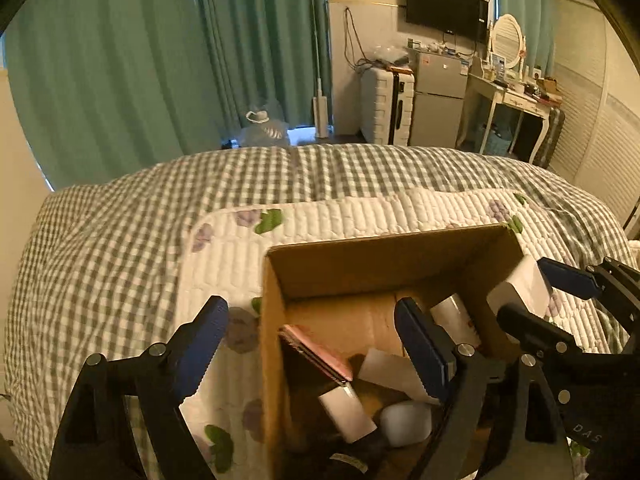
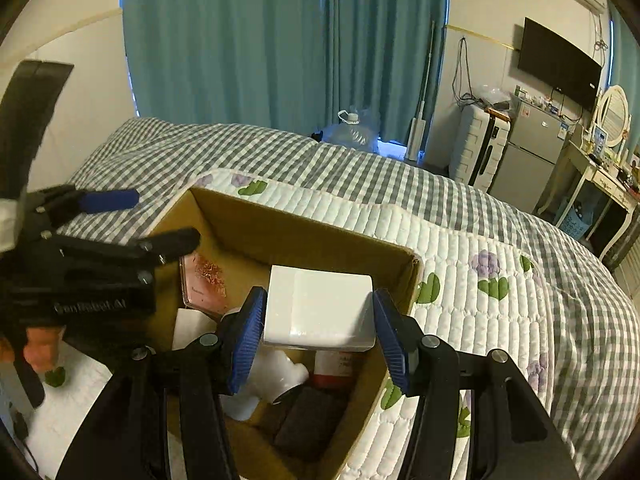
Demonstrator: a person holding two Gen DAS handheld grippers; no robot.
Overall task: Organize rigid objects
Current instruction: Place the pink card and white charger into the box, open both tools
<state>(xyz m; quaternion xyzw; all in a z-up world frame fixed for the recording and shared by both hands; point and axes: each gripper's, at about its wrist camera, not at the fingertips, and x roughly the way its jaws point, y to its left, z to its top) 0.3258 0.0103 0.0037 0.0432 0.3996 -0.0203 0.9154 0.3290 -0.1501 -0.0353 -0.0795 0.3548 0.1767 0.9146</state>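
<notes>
An open cardboard box (image 1: 384, 252) (image 2: 280, 224) sits on a white quilted floral pad on the bed. Inside lie a pink case (image 1: 316, 354) (image 2: 202, 280), white boxes, a white rounded object (image 1: 406, 422) and dark items. My right gripper (image 2: 320, 336) is shut on a white rectangular box (image 2: 320, 306) and holds it over the box's right side; it also shows in the left wrist view (image 1: 524, 292). My left gripper (image 1: 312, 348) is open and empty, straddling the box's left wall, one finger outside and one inside.
The bed has a grey checked cover (image 1: 120, 220). Green curtains (image 1: 160, 60) hang behind. A suitcase (image 1: 386, 104), small fridge (image 1: 438, 100), wall TV (image 1: 446, 6) and a dressing table (image 1: 516, 96) stand at the far right. A water jug (image 2: 354, 130) is beyond the bed.
</notes>
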